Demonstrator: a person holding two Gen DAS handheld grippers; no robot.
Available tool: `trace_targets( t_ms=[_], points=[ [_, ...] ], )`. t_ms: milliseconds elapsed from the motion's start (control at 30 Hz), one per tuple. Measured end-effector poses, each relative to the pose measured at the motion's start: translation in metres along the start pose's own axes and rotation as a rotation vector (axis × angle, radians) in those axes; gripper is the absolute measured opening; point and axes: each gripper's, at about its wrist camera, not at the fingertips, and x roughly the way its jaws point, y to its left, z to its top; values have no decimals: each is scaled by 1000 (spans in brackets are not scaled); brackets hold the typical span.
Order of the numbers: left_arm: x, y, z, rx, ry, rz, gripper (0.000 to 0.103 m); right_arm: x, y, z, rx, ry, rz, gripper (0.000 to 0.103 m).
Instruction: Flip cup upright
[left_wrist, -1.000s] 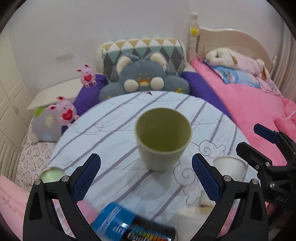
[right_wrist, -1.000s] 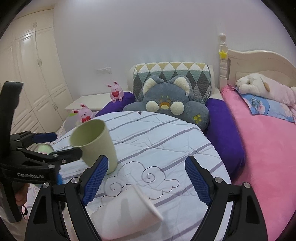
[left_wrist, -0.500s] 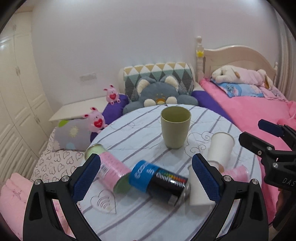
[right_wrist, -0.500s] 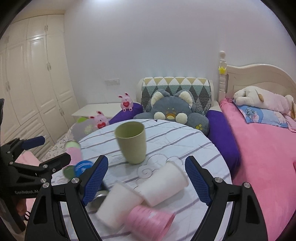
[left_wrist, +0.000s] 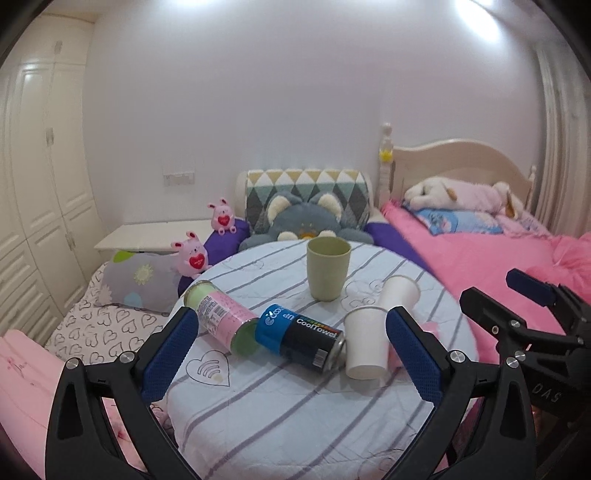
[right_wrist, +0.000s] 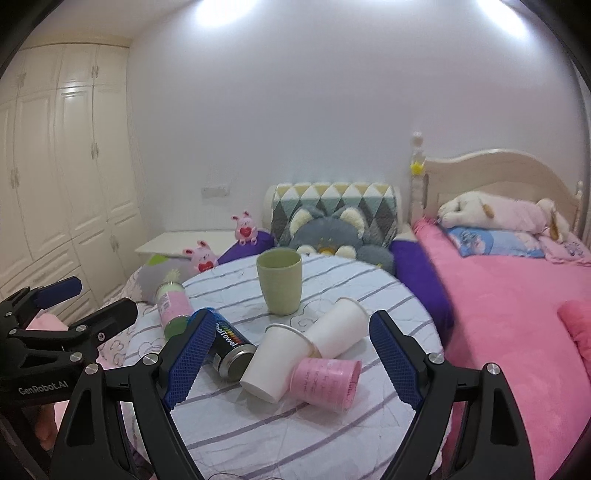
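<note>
Both claws, left gripper (left_wrist: 288, 343) and right gripper (right_wrist: 291, 354), stand wide open, holding nothing. Green cup (right_wrist: 279, 281) stands upright, well ahead of them, the left perhaps slightly nearer.

Pale green cup (left_wrist: 328, 268), white paper cups (left_wrist: 365, 345), purple-striped white tablecloth (left_wrist: 295, 406), pink bedspread (right_wrist: 517, 314).

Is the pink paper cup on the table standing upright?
No, in the right wrist view the pink paper cup lies on its side on the table, against a fallen white paper cup.
</note>
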Motion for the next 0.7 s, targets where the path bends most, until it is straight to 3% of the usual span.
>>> trace_targets(
  t_ms=[200,700],
  points=[
    [-20,-3,-10,-1,-51,33,103,-24,8,-7,-11,-76,-35,86],
    [-37,1,-16,-23,-47,49,103,-46,15,-15,-29,-130,-48,86]
  ],
)
